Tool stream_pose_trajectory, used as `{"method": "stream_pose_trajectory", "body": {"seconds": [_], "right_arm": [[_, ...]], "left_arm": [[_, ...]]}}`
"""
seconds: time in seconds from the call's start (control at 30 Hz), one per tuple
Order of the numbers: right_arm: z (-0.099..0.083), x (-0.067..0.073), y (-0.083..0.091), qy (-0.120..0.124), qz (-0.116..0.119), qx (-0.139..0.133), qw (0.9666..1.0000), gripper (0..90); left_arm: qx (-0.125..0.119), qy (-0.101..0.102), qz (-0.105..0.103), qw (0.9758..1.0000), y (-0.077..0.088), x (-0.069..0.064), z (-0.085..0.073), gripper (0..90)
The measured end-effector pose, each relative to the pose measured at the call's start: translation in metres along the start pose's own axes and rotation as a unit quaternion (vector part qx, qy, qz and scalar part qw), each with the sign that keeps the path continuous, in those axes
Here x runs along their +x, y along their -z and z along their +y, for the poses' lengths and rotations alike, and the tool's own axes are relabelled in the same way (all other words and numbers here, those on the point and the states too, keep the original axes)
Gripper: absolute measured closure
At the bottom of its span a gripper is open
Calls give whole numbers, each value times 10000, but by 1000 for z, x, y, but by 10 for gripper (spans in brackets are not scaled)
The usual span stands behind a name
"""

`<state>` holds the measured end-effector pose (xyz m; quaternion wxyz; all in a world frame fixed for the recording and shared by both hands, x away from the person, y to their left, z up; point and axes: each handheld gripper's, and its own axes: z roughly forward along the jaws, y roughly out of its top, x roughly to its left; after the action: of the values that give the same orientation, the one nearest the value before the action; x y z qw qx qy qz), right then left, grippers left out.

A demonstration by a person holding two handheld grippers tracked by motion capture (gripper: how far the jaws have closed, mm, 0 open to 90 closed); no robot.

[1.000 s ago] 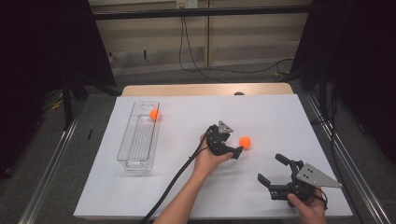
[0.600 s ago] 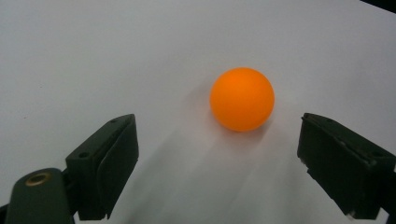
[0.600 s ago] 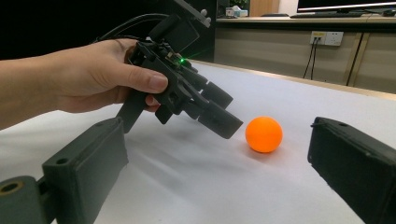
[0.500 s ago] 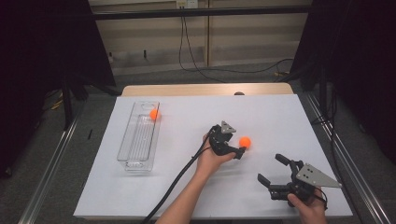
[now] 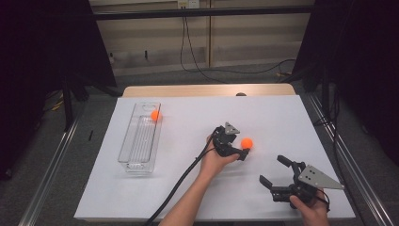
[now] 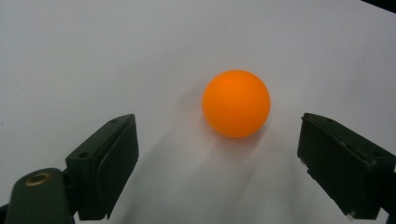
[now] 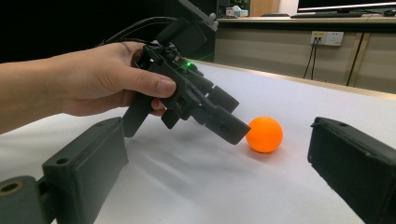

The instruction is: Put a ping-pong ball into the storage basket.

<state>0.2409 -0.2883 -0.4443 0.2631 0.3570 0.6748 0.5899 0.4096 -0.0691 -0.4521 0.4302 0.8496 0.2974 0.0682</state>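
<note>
While left tongs (image 6: pixel 219 154) gape – ball (image 6: pixel 236 103) untouched, right tongs (image 7: pixel 219 186) apart, tips cropped.

You will find no legible text, label, brand, number or sign on any surface in these views.

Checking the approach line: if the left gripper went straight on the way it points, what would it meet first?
Most likely the orange ball, lying on the white table just ahead of the left gripper and its open jaws, slightly right of centre.
</note>
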Motion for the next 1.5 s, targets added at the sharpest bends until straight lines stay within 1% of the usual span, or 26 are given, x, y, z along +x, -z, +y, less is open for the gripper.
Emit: {"method": "stream_pose_trajectory", "body": {"seconds": [0.2, 0.3, 0.43, 0.7, 0.9, 0.97, 1.07, 1.2, 1.27, 1.37, 1.5], "right_arm": [[0, 0, 0, 4, -1, 1, 10000, 42], [0, 0, 0, 0, -1, 0, 10000, 43], [0, 0, 0, -2, 0, -3, 10000, 43], [0, 0, 0, 0, 2, 4, 10000, 43], [0, 0, 0, -15, -2, 5, 10000, 43], [0, 0, 0, -13, 3, 3, 10000, 42], [0, 0, 0, -17, -1, 2, 10000, 42], [0, 0, 0, -16, 3, -3, 10000, 42], [0, 0, 0, -17, 4, 0, 10000, 43], [0, 0, 0, -22, 4, -1, 10000, 43], [0, 0, 0, -10, 7, 2, 10000, 42]], "left_arm": [[11, 20, -4, 10000, -2, -1, 0, 127], [9, -5, -1, 10000, -4, 0, 0, 127], [-6, 61, -18, 10000, -5, 0, 0, 126], [-9, 71, -11, 10000, -8, 1, 1, 132], [14, 83, 68, 9999, -10, 2, 1, 139], [1, 87, 43, 10000, -11, 2, 1, 152], [-32, 65, 44, 10000, -12, 2, 2, 162], [-11, 40, 10, 10000, -13, 1, 3, 181], [5, 5, 1, 10000, -14, 0, 4, 195], [-33, -61, -19, 10000, -16, -1, 5, 214], [-31, -93, -38, 9999, -18, -3, 6, 242]]}}
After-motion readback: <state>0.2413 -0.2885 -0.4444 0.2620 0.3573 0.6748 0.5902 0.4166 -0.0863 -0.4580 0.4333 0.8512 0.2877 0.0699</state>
